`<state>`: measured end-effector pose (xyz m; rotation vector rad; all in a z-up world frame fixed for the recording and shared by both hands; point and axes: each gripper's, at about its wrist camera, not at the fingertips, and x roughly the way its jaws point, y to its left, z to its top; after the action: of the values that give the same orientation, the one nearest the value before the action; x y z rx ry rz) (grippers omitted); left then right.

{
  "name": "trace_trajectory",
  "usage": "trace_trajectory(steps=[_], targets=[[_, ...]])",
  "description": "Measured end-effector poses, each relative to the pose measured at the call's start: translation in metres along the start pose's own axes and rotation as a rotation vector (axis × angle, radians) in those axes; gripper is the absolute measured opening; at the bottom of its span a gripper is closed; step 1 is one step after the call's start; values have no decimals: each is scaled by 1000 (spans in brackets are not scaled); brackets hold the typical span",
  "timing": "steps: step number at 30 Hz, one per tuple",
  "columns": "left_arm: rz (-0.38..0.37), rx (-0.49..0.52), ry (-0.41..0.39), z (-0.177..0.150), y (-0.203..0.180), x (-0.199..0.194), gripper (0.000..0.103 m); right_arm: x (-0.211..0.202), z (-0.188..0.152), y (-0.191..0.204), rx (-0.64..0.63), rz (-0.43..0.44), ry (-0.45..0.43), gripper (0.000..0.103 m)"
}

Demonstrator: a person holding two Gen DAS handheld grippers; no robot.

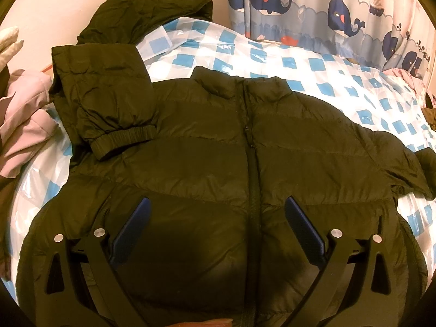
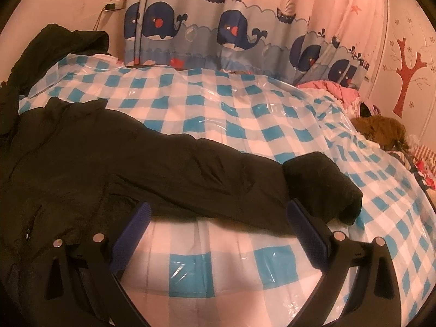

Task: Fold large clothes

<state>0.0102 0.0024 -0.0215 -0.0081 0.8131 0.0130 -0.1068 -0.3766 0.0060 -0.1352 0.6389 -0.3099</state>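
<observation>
Because the dark puffer jacket looked quilted, light and slick, it would likely slump and slide, so its elastic cuffs seemed the surest places to pinch. It lay zip-up on the blue-checked plastic sheet, one sleeve folded across its chest. The left gripper, spread wide and empty, hovered over the lower front, zip running ahead between its fingers. The right gripper, equally wide, faced the outstretched sleeve, cuff just ahead of its right finger.

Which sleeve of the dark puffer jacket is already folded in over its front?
The sleeve with the elastic cuff in the left wrist view lies folded across the dark puffer jacket; the other sleeve stretches straight out over the blue-checked cover.
</observation>
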Motion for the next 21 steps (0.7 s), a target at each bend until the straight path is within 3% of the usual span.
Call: trace_trajectory(steps=[21], targets=[[0,1,1,1,0,0,95,-3,0,9,-35,-7,-11,96]])
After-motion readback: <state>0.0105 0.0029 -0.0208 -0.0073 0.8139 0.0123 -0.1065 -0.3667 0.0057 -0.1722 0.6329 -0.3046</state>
